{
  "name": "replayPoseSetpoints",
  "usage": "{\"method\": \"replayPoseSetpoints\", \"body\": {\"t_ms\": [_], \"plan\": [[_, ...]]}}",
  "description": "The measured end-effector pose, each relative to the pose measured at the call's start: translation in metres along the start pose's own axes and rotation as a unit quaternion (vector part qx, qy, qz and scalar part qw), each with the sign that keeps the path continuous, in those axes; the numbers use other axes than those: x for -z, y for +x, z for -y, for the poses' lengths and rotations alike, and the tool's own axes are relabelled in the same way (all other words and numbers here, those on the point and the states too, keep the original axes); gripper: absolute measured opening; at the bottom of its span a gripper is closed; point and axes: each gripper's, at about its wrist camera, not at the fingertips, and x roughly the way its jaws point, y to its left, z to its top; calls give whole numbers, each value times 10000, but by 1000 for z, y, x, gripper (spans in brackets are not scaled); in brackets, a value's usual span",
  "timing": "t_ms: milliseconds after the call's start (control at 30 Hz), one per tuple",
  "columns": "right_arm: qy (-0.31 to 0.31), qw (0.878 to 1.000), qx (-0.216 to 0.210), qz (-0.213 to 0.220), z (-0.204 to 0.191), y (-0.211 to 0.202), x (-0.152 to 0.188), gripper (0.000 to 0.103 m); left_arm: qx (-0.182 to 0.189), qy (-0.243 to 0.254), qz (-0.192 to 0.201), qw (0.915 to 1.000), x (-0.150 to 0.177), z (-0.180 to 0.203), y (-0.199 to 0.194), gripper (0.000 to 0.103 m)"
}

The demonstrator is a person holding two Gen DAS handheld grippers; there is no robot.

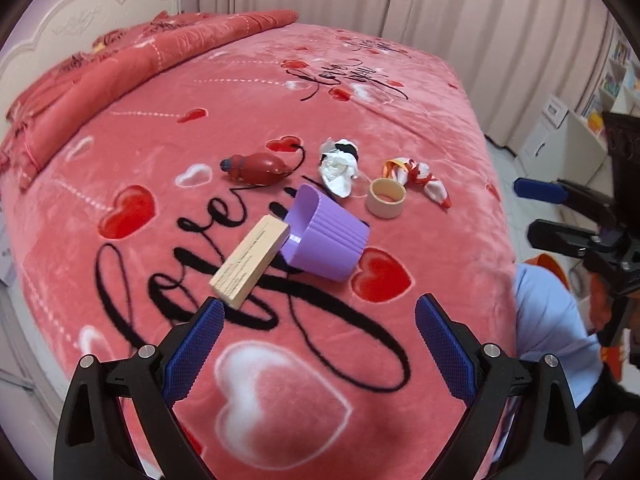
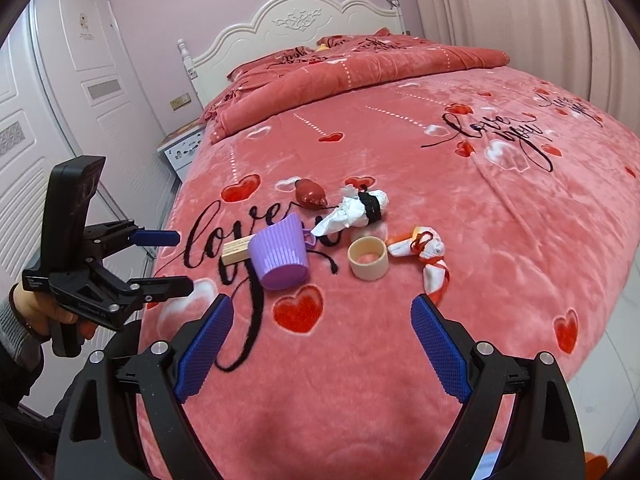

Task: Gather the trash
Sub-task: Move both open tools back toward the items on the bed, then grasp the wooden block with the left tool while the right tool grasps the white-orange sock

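Both hand-held grippers [image 1: 320, 320] [image 2: 322, 320] are held wide open, empty. The tipped purple bin [image 1: 328, 236] could be rolled away if nudged on the soft bed [image 1: 400, 120]; the box [image 1: 250, 260] might slip out.

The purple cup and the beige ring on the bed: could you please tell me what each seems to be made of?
Purple cup: likely moulded plastic, smooth and slightly glossy, with even ribbed walls. Beige ring: probably cardboard, like an empty tape core, matte with a thick wall.

A purple bin [image 2: 282, 258] lies tipped on the pink blanket [image 2: 460, 240], a wooden block [image 2: 236, 251] at its mouth.
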Motion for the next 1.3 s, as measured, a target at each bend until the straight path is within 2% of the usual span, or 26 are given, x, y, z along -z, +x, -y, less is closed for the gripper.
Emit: {"method": "replayPoseSetpoints", "body": {"t_ms": [100,233,367,500,600,700,867,1067,1133,1267,1300], "plan": [[71,10000,24,-62,10,10,-4,89,152,200,2,9997,-8,8,8,95],[134,9998,72,-143,24,23,-9,89,-23,559,47,9984,-26,16,22,95],[16,9996,167,-209,34,38,-14,89,-142,499,36,9986,-32,-7,31,95],[-132,9989,360,-262,47,55,-15,89,-252,319,-204,9990,-26,-41,47,95],[-57,9986,407,-322,62,68,-14,84,-215,280,-351,9988,-18,-59,60,95],[21,9979,496,-426,76,83,-14,84,-96,452,-370,9982,-12,-66,69,93],[-132,9961,638,-600,89,107,-12,73,-7,780,-475,9958,-7,-69,87,81],[-254,9950,730,-634,100,130,-14,65,177,924,-173,9954,-8,-70,93,77],[-363,9947,736,-617,99,134,-16,54,164,950,-184,9952,-8,-71,97,75],[-430,9947,735,-568,100,138,-17,35,68,929,-94,9956,-13,-69,96,55],[-437,9947,745,-555,100,137,-17,27,69,902,-88,9959,-13,-70,96,51]]}}
